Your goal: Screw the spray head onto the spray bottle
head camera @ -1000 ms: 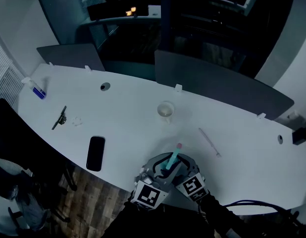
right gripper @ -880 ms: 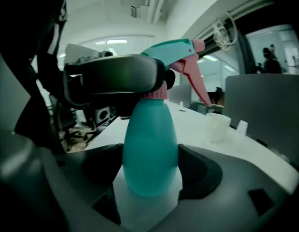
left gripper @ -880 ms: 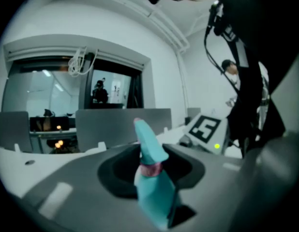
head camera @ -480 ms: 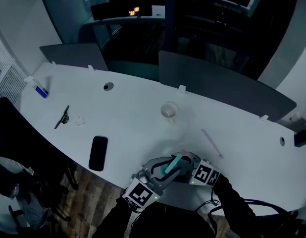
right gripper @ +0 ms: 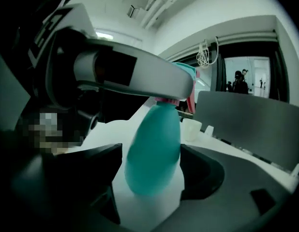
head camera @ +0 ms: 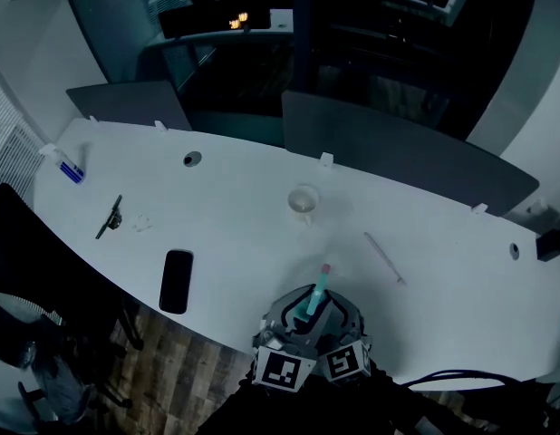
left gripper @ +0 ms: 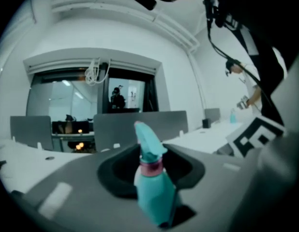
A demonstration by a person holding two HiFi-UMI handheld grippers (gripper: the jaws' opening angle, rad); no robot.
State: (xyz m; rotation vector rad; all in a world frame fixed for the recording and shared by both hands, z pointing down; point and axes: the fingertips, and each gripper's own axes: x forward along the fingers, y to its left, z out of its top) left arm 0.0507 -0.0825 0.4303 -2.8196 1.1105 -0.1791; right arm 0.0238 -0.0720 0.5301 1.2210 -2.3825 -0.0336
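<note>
A teal spray bottle point(head camera: 311, 303) with a pink collar and a teal spray head point(head camera: 324, 269) sits between both grippers at the table's near edge, tipped away from me. In the left gripper view the spray head point(left gripper: 147, 138) rises over the pink collar point(left gripper: 150, 166). The left gripper point(head camera: 304, 314) has its grey jaws closed at the bottle's top. In the right gripper view the bottle body point(right gripper: 154, 153) fills the gap of the right gripper point(right gripper: 152, 175), whose dark jaws touch it on both sides. The left gripper's grey jaw point(right gripper: 135, 76) covers the head there.
On the white table point(head camera: 235, 216) lie a black phone point(head camera: 176, 280), a white cup point(head camera: 304, 200), a thin tube point(head camera: 383, 258), a dark tool point(head camera: 109, 215) and a small blue-and-white item point(head camera: 70, 168). Grey dividers point(head camera: 398, 157) line the far edge. A dark chair point(head camera: 26, 270) stands at left.
The two marker cubes, spread apart half a second ago, now sit close together under the bottle. The bottle stays gripped and still points away.
</note>
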